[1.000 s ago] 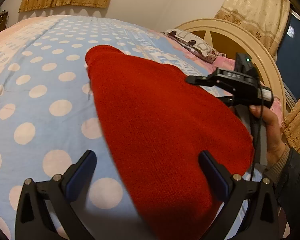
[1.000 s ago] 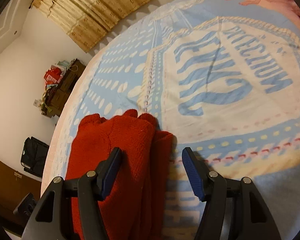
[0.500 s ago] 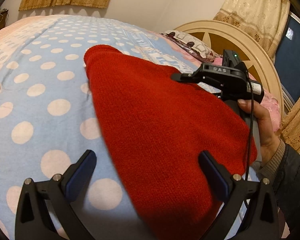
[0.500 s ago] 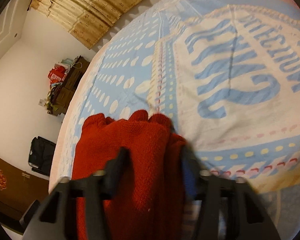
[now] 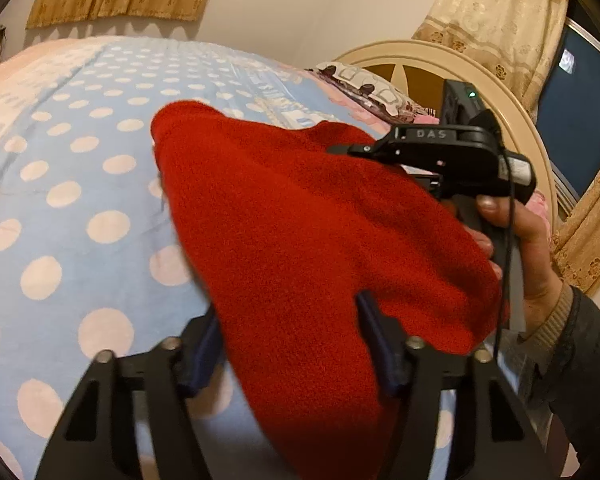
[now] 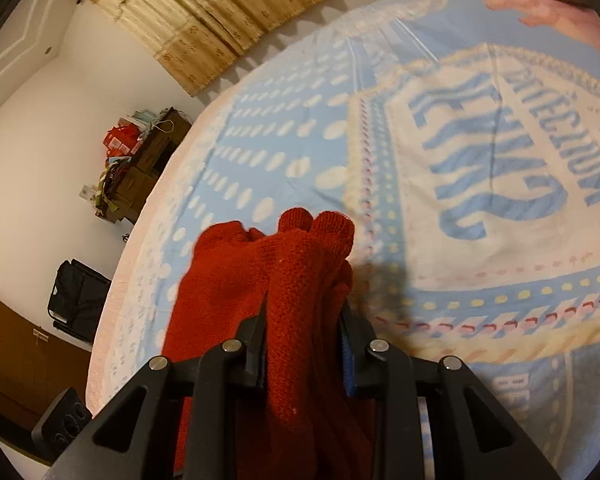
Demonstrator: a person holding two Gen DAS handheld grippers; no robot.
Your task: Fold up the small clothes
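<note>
1. Right gripper [image 6: 304,344]: jaws have just been closing, now pinching a bunched fold of the red knit garment [image 6: 300,280] at lower centre of the right wrist view.
2. Left gripper [image 5: 292,340]: jaws have just been closing, red knit between them; pad contact unclear, cannot tell if clamped.
3. Garment spreads from bottom centre to mid frame over the blue polka-dot bedspread [image 5: 60,200].
4. Person's hand [image 5: 528,248] at right edge holds the right gripper's handle.

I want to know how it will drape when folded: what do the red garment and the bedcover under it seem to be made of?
The red garment looks like a chunky knit, maybe wool or acrylic: visible stitch loops, matte. The bedcover looks like soft printed woven cloth, possibly cotton: smooth, matte, faint creases; the fibre cannot be told.
</note>
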